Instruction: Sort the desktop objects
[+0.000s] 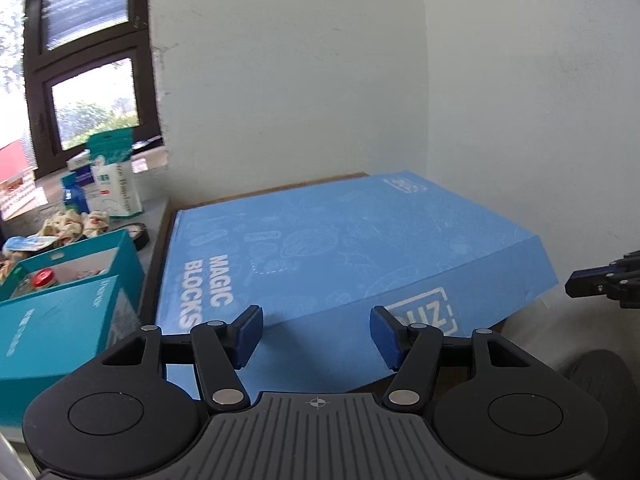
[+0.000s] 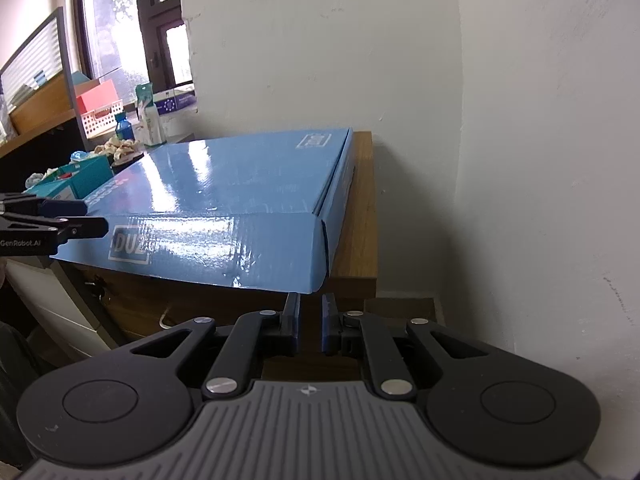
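Note:
A large flat blue "Magic Blocks" box point(image 1: 340, 248) lies on a wooden cabinet top in the wall corner; it also shows in the right wrist view point(image 2: 224, 196), its near edge overhanging the cabinet. My left gripper point(image 1: 316, 334) is open and empty, its pads at the box's near edge. It shows from the side in the right wrist view point(image 2: 80, 216). My right gripper point(image 2: 310, 320) has its jaws narrowly apart, empty, just below the box's near right corner. Its tip shows in the left wrist view point(image 1: 600, 284).
A teal open box point(image 1: 68, 292) holding a red-capped bottle stands left of the blue box. Behind it lie wrapped snacks point(image 1: 76, 224), a white pouch point(image 1: 116, 188), a tape roll point(image 1: 138, 234) and a window sill. White walls close the back and right. The wooden cabinet point(image 2: 362, 208) stands below.

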`<state>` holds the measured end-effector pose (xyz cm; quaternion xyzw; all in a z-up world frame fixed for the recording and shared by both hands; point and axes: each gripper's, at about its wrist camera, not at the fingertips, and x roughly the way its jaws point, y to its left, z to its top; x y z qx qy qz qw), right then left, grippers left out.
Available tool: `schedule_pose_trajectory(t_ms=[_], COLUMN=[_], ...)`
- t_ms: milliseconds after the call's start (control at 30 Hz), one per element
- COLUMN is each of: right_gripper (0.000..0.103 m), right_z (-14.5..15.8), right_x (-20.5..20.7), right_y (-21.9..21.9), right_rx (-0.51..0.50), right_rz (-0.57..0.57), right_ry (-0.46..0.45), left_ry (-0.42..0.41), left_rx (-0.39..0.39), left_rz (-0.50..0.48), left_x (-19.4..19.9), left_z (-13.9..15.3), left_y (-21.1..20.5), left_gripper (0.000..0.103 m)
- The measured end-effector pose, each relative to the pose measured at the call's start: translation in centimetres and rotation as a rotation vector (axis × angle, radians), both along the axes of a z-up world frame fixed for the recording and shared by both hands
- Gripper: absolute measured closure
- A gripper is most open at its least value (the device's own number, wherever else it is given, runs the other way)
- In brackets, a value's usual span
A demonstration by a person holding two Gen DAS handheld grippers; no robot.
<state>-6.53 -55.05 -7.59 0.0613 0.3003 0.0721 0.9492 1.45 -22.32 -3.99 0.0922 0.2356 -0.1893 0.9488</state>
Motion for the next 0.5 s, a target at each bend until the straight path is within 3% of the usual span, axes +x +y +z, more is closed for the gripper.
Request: schedule_pose_trajectory(t_ms=[200,500], right_gripper=[0.09,0.086], right_z=[0.8,1.0], right_x=[-0.3,0.6], right_y=[0.5,1.6], right_rx=[-0.024,-0.055], right_rz=[0.004,0.019], right_ry=[-0.021,-0.021], left_ry=[-0.049,-0.028], left_rx=[-0.02,-0.055], left_rz=[0.058,0.143], left_x=[-1.9,-2.8], left_z=[-0.6,-1.4], left_y=[1.3,4.1], left_gripper=[0.04,0.041])
